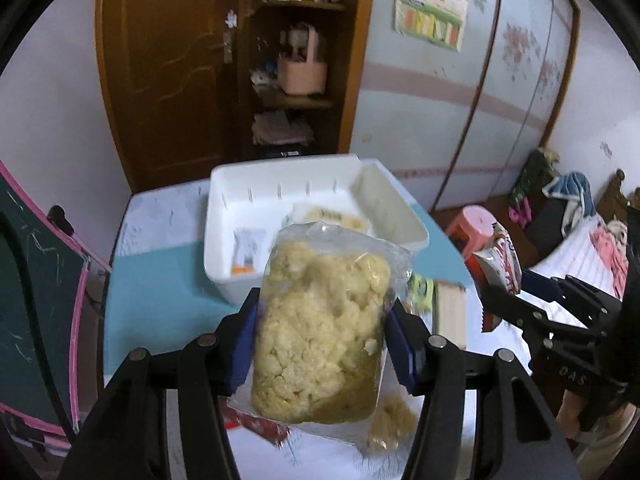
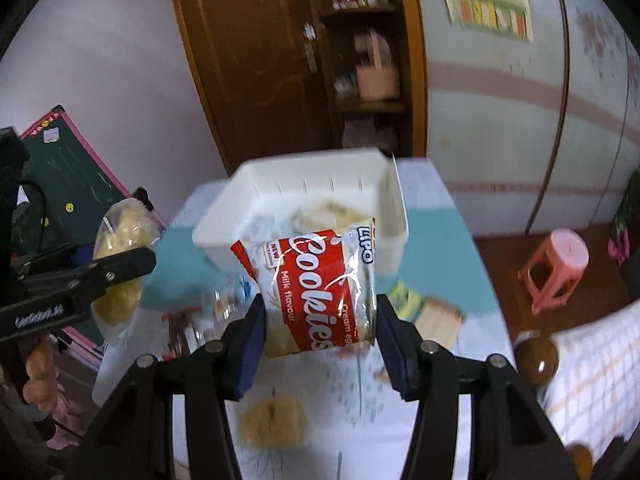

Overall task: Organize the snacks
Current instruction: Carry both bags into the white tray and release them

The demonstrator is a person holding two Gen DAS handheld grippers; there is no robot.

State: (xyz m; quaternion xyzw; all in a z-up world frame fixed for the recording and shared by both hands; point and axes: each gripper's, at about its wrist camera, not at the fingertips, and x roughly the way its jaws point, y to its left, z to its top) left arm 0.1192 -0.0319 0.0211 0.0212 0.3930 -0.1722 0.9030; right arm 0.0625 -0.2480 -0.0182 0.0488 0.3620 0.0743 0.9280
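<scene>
My left gripper (image 1: 322, 328) is shut on a clear bag of yellow puffed rice cake (image 1: 320, 324), held up above the table. In the right wrist view that same bag (image 2: 120, 236) hangs at the left. My right gripper (image 2: 320, 328) is shut on a red and white cookies packet (image 2: 316, 292), also lifted off the table; the packet (image 1: 498, 264) shows at the right edge of the left wrist view. Beyond both stands a white plastic bin (image 1: 224, 240) (image 2: 216, 232) on the table, with a small sachet (image 1: 248, 250) and a pale snack inside it.
Loose snacks lie on the table below: a yellow cake piece (image 2: 274, 420), a wafer pack (image 2: 438, 320), a green packet (image 2: 404, 294), a red packet (image 1: 256, 424). A chalkboard (image 1: 36, 292) leans at the left. A pink stool (image 2: 556, 268) stands on the floor at the right.
</scene>
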